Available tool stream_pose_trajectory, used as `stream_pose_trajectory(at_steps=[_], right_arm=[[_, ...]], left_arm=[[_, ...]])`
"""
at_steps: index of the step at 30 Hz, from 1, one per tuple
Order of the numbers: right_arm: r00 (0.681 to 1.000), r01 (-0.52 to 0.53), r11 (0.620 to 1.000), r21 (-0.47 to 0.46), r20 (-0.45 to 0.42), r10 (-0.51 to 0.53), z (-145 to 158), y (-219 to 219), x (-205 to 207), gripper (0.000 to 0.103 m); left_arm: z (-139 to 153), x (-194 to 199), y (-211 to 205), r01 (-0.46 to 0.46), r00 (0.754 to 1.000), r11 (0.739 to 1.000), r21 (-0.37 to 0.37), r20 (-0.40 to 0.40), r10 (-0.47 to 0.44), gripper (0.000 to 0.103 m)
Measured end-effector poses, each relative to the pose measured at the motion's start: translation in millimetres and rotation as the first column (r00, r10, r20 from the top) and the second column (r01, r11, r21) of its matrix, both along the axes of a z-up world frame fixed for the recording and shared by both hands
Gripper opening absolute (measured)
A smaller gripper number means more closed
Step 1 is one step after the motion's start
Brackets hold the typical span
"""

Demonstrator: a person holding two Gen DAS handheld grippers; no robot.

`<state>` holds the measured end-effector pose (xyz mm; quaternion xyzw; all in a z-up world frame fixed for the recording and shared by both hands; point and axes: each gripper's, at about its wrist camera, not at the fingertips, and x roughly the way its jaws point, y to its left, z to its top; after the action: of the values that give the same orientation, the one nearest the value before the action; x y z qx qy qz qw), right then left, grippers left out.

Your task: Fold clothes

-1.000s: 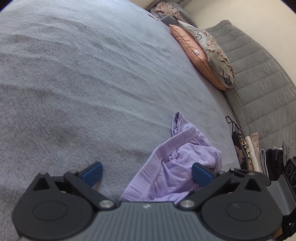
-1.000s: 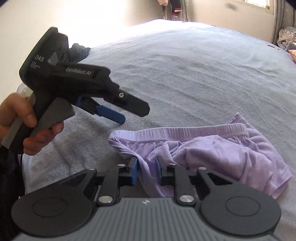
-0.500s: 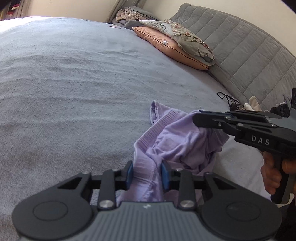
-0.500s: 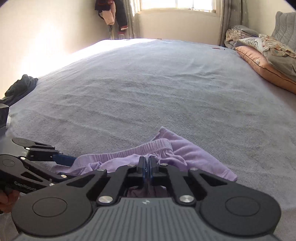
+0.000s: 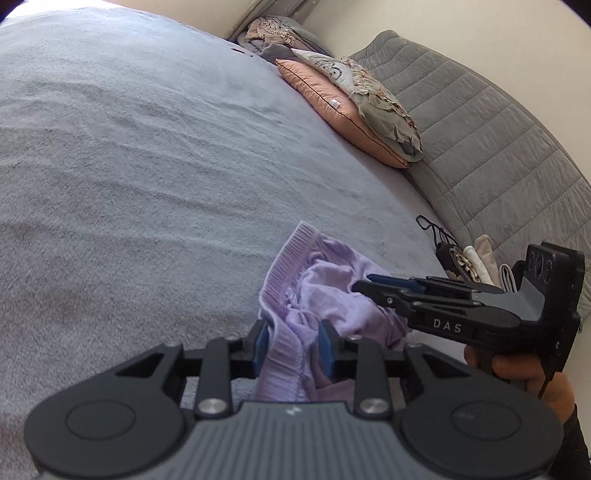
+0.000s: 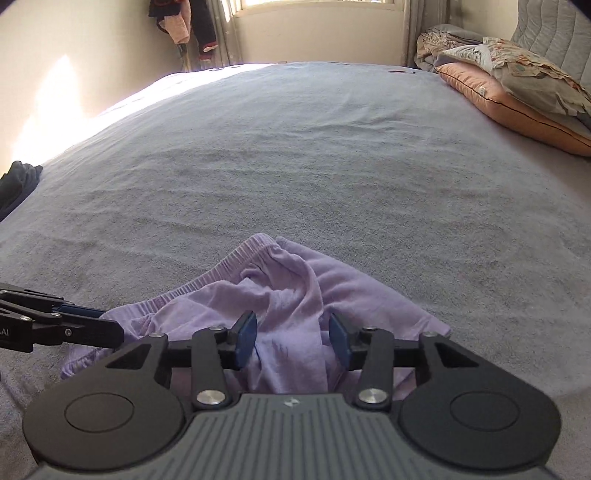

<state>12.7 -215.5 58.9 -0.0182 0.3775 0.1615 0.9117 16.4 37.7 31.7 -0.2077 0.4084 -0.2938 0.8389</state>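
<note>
Crumpled lilac shorts (image 5: 332, 284) with a ribbed waistband lie on the grey bed cover (image 5: 147, 184). My left gripper (image 5: 293, 343) is shut on the waistband, which fills the gap between its blue pads, though the jaws are easing open. In the right wrist view the shorts (image 6: 288, 295) spread out ahead, and my right gripper (image 6: 291, 334) is opening, a raised fold standing loose between its pads. The right gripper (image 5: 369, 280) reaches in from the right over the shorts, held by a hand (image 5: 517, 373). The left gripper (image 6: 110, 328) enters at the left by the waistband.
An orange pillow (image 5: 332, 107) and a patterned one (image 5: 384, 107) lean on the grey quilted headboard (image 5: 498, 147). Small folded items (image 5: 476, 258) are stacked by the headboard. A dark garment (image 6: 18, 181) lies at the bed's left edge. Clothes (image 6: 184, 26) hang by the window.
The left jaws went from wide open to shut on the waistband. The right gripper swung over to the other side of the shorts, pinched tight, and its jaws have since spread apart.
</note>
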Motion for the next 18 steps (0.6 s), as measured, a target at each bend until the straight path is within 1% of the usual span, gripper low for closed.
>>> stream_pose_trajectory(at_steps=[1, 3, 4, 6, 7, 8, 9, 10, 11, 12, 13, 14, 15, 17, 18], right_arm=[[0.999, -0.034, 0.999, -0.008, 0.018, 0.034, 1.5, 6.8, -3.5, 0.003], [0.994, -0.102, 0.995, -0.009, 0.049, 0.103, 6.5, 19.5, -12.9, 0.002], [0.989, -0.141, 0.99, -0.006, 0.052, 0.141, 8.6, 25.0, -17.1, 0.001], [0.973, -0.224, 0.974, 0.012, 0.05, 0.223, 12.7, 34.0, -24.8, 0.001], [0.963, -0.265, 0.964, 0.0, 0.046, 0.264, 13.8, 38.3, -28.9, 0.001], [0.952, -0.304, 0.953, -0.015, 0.042, 0.304, 14.7, 42.7, -33.1, 0.001], [0.938, -0.343, 0.939, -0.029, 0.037, 0.344, 15.7, 47.0, -37.3, 0.001], [0.932, -0.36, 0.931, -0.055, 0.022, 0.361, 15.7, 49.0, -39.7, 0.001], [0.935, -0.354, 0.933, -0.068, 0.009, 0.356, 15.9, 46.4, -40.1, 0.002], [0.946, -0.322, 0.943, -0.081, 0.002, 0.323, 16.5, 40.8, -38.9, 0.006], [0.963, -0.268, 0.959, -0.091, -0.001, 0.269, 17.1, 31.7, -35.7, 0.012], [0.977, -0.211, 0.972, -0.101, -0.002, 0.212, 17.6, 22.2, -32.3, 0.013], [0.987, -0.158, 0.983, -0.089, -0.007, 0.158, 17.9, 10.2, -29.1, 0.015], [0.998, -0.059, 0.995, -0.081, -0.02, 0.058, 16.7, -7.6, -22.1, 0.031], [1.0, -0.01, 0.997, -0.079, -0.027, 0.008, 16.0, -16.3, -18.6, 0.049]], left_arm=[[-1.2, 1.4, 3.0, -0.013, 1.0, 1.0, -0.014, -0.015, 0.013, 0.044], [-6.3, 4.5, 6.2, -0.041, 0.998, 0.999, -0.032, -0.046, 0.04, 0.088], [-8.4, 5.7, 4.6, -0.04, 0.998, 0.999, -0.029, -0.048, 0.039, 0.093], [-12.6, 8.2, 1.5, -0.037, 0.998, 0.999, -0.025, -0.053, 0.036, 0.094], [-13.4, 9.0, -0.3, -0.039, 0.998, 0.999, -0.023, -0.048, 0.038, 0.095], [-14.0, 9.9, -2.0, -0.039, 0.999, 0.999, -0.025, -0.039, 0.038, 0.099], [-13.5, 11.5, -5.3, -0.031, 0.999, 0.999, -0.018, -0.027, 0.031, 0.1], [-13.1, 13.1, -8.6, -0.024, 1.0, 1.0, -0.012, -0.015, 0.024, 0.1], [-12.7, 14.7, -11.8, -0.017, 1.0, 1.0, -0.005, -0.003, 0.017, 0.1], [-12.4, 16.4, -15.2, -0.009, 1.0, 1.0, 0.002, 0.009, 0.009, 0.101], [-13.0, 19.6, -19.4, 0.007, 1.0, 1.0, 0.014, 0.028, -0.008, 0.101], [-16.0, 22.0, -23.0, 0.026, 0.999, 1.0, 0.008, 0.031, -0.026, 0.101], [-19.0, 24.3, -26.5, 0.046, 0.998, 0.999, 0.001, 0.034, -0.046, 0.101], [-23.8, 28.4, -31.8, 0.106, 0.994, 0.993, -0.046, 0.027, -0.105, 0.101], [-25.8, 30.4, -33.6, 0.129, 0.992, 0.989, -0.073, 0.022, -0.128, 0.101]])
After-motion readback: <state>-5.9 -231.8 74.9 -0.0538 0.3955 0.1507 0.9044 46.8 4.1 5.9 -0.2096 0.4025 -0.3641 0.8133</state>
